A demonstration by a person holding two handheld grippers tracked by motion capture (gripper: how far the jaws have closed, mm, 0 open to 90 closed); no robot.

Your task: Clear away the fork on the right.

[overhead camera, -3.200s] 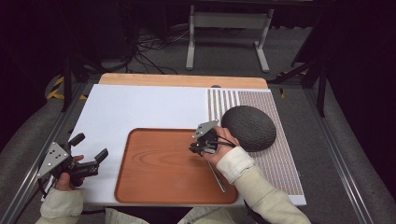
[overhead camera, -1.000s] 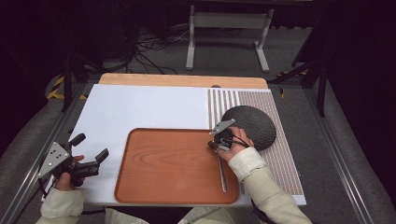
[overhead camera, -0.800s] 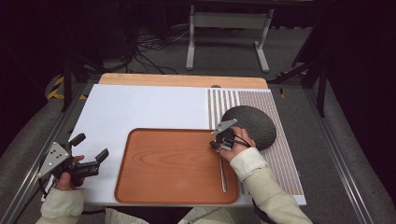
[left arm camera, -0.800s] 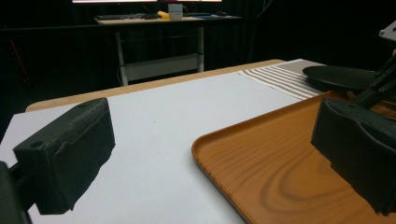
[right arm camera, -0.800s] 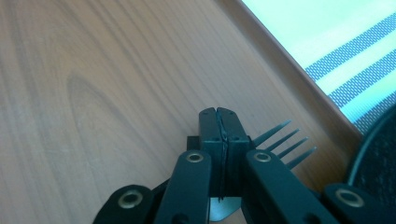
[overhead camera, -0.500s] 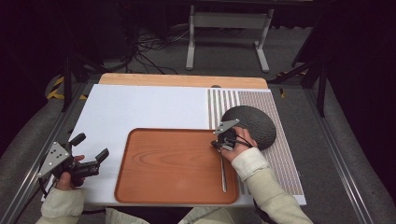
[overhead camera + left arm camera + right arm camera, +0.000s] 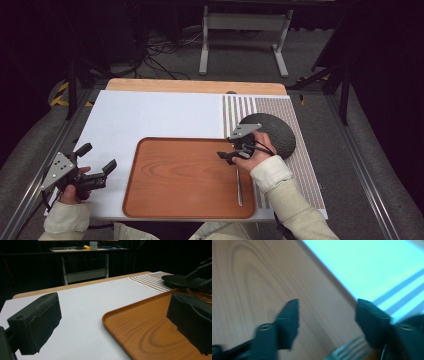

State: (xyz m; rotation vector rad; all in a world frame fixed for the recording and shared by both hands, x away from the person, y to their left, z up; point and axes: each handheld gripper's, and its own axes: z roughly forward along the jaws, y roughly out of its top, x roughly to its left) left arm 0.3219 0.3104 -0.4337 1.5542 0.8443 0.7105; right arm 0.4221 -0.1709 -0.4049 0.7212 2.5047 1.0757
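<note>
Where the hands were: the left gripper (image 7: 95, 172) hung low beside the tray (image 7: 165, 200); the right gripper (image 7: 226, 155) sat over its far right edge.
Change: right hand had moved toward the dark plate (image 7: 280, 137).
Jaws: both wide apart, holding nothing.
Fork (image 7: 239, 185): lying in the tray, under the right gripper.

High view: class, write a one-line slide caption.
Right gripper hovers open above a fork on the wooden tray, beside a dark plate.
</note>
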